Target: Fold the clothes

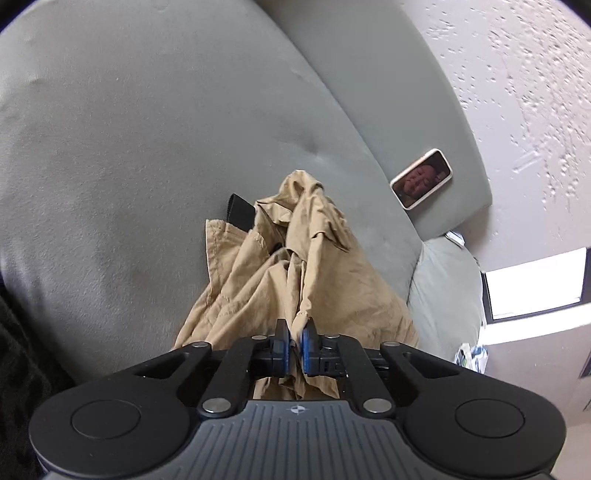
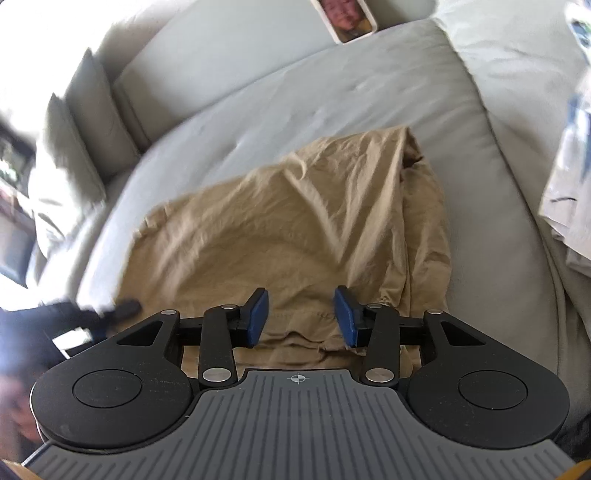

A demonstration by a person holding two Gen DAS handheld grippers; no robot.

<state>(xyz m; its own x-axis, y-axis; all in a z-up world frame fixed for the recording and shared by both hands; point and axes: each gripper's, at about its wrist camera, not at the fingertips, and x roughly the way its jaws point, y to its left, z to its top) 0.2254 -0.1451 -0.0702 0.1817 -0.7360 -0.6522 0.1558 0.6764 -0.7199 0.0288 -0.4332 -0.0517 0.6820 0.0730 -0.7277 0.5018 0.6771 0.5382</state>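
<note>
A crumpled tan garment lies on a grey sofa seat. My left gripper is shut on a bunched fold of its near edge, with the cloth pinched between the blue pads. In the right wrist view the same tan garment spreads wider across the seat cushion. My right gripper hovers open over its near hem, the pads well apart and nothing pressed between them. A dark blurred shape at the garment's left edge may be the other gripper.
A phone leans against the sofa back, seen again as a phone at the top edge. A black strap pokes out beside the garment. Pale clothes lie to the right, and grey pillows stand at the left.
</note>
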